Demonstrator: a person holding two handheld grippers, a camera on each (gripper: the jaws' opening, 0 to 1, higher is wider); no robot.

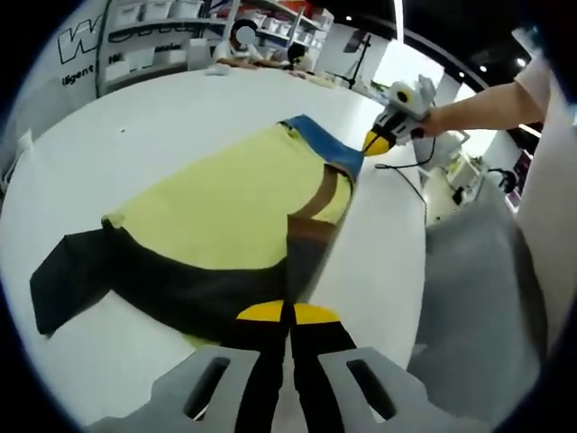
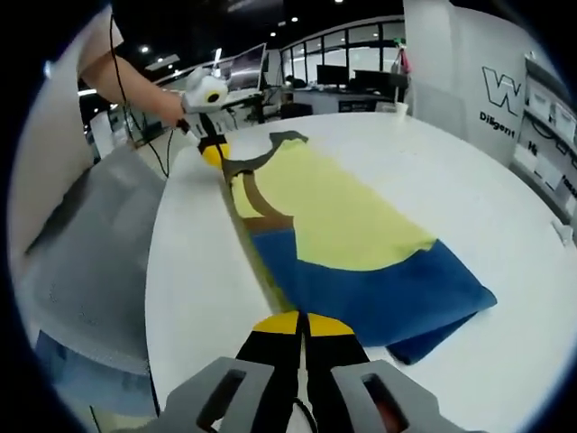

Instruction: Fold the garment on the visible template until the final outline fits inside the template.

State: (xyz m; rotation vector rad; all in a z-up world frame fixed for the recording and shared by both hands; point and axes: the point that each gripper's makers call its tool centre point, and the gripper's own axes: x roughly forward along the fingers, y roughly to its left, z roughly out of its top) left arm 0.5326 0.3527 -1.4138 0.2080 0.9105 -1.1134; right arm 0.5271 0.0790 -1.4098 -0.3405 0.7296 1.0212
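Flat on the white table (image 1: 379, 262) lay the shirt (image 1: 234, 207), near its edge; the left claw (image 1: 288, 316) and right claw (image 2: 305, 323) each pinched its hem, jaws together.

Opposed low views along the shared garment (image 1: 243, 212); both close

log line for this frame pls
stage: folding | garment: flat on white table | left hand-held gripper: shut on garment hem | right hand-held gripper: shut on garment edge
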